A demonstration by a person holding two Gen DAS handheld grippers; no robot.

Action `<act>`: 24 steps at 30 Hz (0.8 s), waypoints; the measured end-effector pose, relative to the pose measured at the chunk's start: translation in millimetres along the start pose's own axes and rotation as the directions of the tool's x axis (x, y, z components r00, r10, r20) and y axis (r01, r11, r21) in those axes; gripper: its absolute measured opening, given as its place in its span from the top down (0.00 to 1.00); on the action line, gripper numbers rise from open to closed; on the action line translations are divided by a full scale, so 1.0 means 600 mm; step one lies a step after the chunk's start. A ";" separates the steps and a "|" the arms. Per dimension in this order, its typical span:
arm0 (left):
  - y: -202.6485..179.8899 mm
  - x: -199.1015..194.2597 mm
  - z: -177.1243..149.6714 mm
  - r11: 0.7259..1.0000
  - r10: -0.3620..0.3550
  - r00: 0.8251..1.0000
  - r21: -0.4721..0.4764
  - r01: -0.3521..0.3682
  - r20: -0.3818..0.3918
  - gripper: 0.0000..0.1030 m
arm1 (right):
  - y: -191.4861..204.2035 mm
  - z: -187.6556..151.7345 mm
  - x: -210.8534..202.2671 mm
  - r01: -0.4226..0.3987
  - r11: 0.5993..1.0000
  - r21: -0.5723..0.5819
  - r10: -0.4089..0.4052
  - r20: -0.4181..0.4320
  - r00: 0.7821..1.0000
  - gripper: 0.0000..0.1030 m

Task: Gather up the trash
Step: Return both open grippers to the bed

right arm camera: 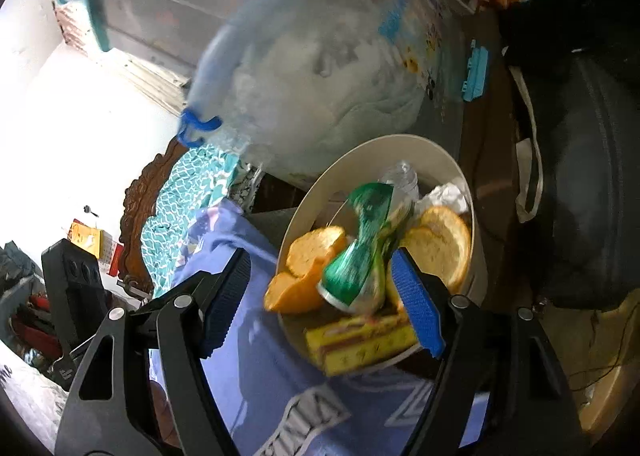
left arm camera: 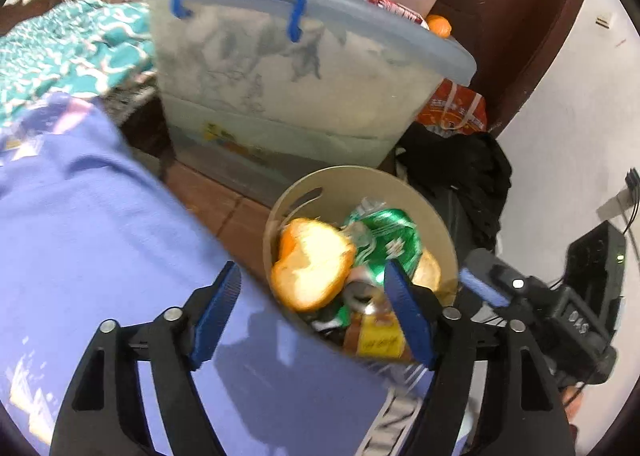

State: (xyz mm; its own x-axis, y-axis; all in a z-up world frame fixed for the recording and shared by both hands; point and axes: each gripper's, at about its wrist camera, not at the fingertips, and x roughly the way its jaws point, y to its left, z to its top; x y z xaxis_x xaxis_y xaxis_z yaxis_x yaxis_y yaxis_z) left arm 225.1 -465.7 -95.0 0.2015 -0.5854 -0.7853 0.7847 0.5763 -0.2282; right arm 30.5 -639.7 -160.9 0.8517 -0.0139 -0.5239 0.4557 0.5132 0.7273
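Beside the bed's edge, the bin (right arm camera: 460,163) brims; keep both empty, spread grippers (left arm camera: 312,312) (right arm camera: 320,296) high and watch the orange peel (right arm camera: 304,276).

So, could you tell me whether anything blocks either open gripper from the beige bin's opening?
Nothing visible does. The left gripper and right gripper are both open and empty above the round beige waste bin, already holding orange peels.

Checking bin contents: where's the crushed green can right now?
In both wrist views the crushed green can lies in the round beige trash bin, on top of the pile between orange peels, above the yellow carton.
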 end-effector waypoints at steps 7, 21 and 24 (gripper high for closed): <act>0.035 -0.075 -0.108 0.990 0.140 0.990 0.013 -0.140 0.004 0.28 | 0.049 -0.095 -0.046 -0.033 0.998 -0.046 0.031 -0.049 0.998 0.28; 0.109 -0.226 -0.274 0.963 0.270 0.962 -0.032 -0.269 0.048 0.28 | 0.162 -0.270 -0.091 0.002 0.987 -0.160 -0.022 -0.120 0.993 0.28; 0.121 -0.257 -0.299 0.959 0.282 0.957 -0.050 -0.279 0.066 0.28 | 0.186 -0.297 -0.096 0.016 0.982 -0.186 -0.040 -0.123 0.992 0.28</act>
State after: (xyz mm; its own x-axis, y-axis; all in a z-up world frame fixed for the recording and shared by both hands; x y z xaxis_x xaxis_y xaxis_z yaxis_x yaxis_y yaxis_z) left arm 145.7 -231.4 -93.9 0.4528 -0.4354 -0.7781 0.6670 0.7445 -0.0285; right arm -13.6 -428.4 -128.6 0.7946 0.0712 -0.6030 0.4134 0.6639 0.6232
